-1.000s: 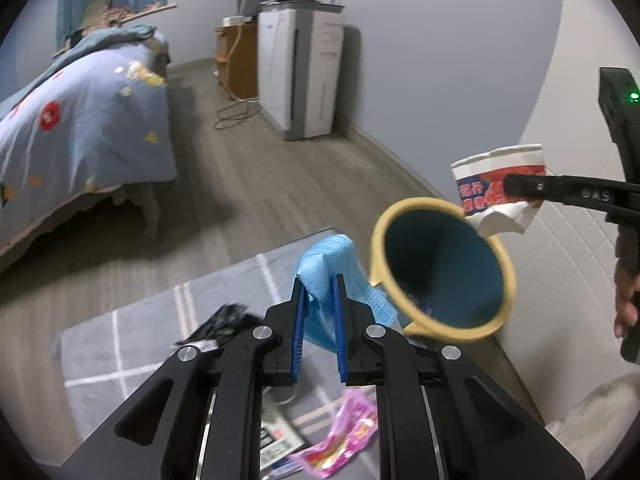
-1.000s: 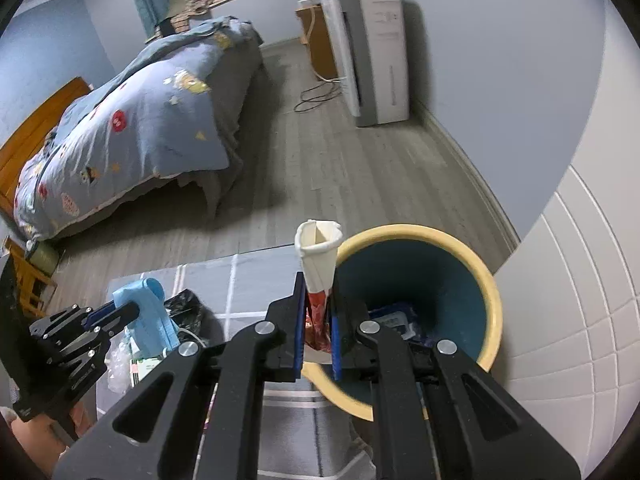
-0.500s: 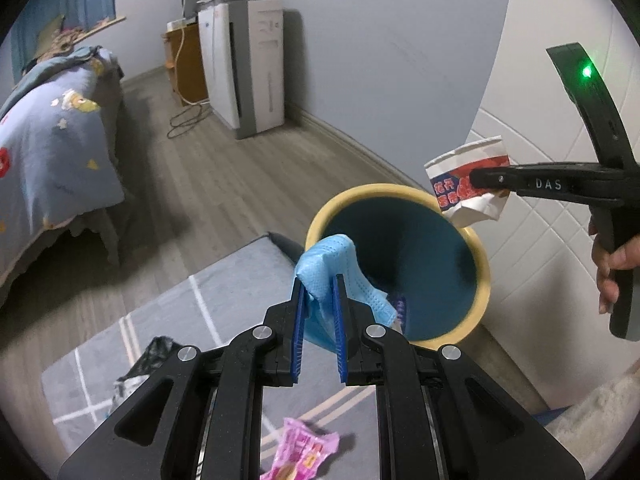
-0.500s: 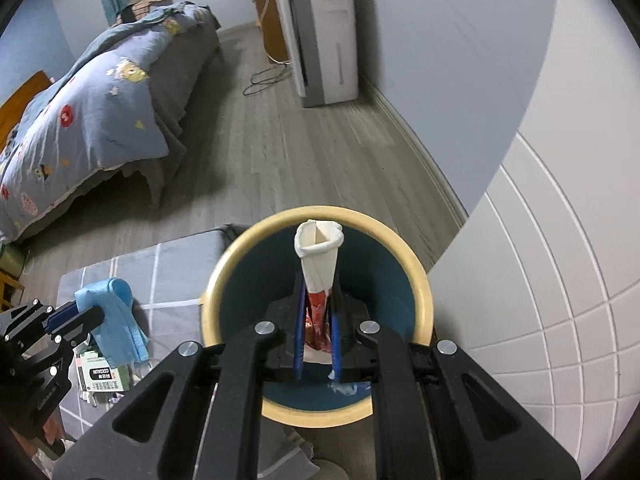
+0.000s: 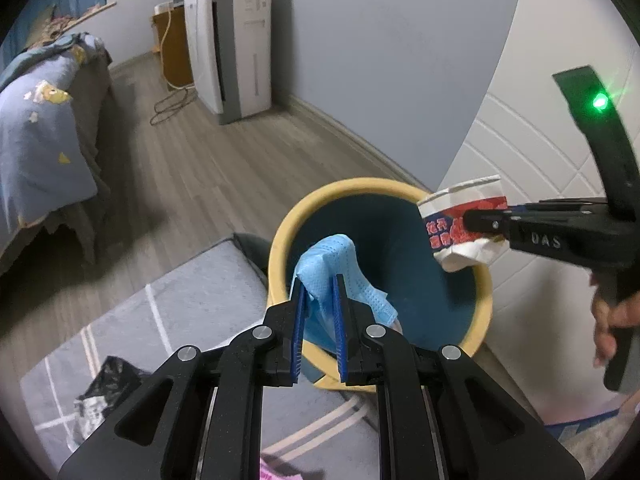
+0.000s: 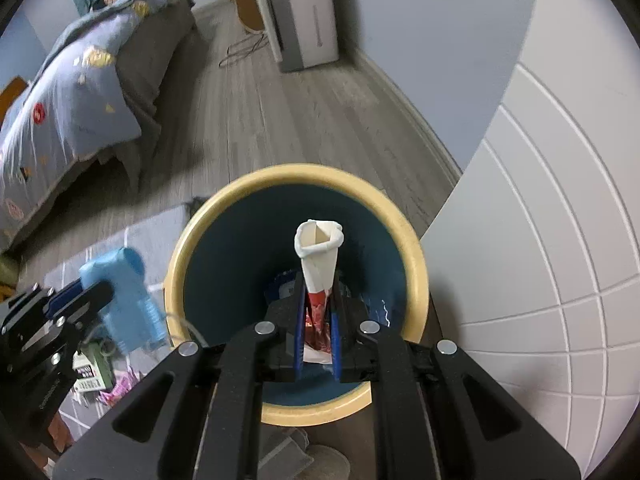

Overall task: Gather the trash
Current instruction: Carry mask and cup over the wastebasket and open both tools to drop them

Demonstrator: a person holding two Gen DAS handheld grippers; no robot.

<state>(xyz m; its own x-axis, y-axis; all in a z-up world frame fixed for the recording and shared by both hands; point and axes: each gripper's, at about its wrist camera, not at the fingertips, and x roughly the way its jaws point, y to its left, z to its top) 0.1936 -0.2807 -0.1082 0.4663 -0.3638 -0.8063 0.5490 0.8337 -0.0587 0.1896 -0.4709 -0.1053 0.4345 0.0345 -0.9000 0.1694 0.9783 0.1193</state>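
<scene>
A round bin with a yellow rim (image 5: 280,236) and dark blue inside stands on the floor by the white wall; it also shows in the right wrist view (image 6: 416,248). My left gripper (image 5: 318,280) is shut on a blue face mask (image 5: 332,268), held at the bin's near rim. My right gripper (image 6: 316,280) is shut on a crushed white and red paper cup (image 6: 320,256), held over the bin's opening. The cup (image 5: 460,216) and the right gripper (image 5: 476,220) show at the bin's right rim in the left wrist view. The mask (image 6: 128,300) and the left gripper (image 6: 88,292) show left of the bin.
A grey rug (image 5: 168,304) holds a black wrapper (image 5: 108,384), a pink wrapper (image 6: 120,388) and a small printed pack (image 6: 90,364). Some trash lies in the bin's bottom (image 6: 280,284). A bed (image 5: 36,128) stands at the left, a white appliance (image 5: 228,40) at the back wall.
Both grippers have moved closer to the bin. The mask has come from above the rug to the bin's rim. The cup has come over the bin's opening.
</scene>
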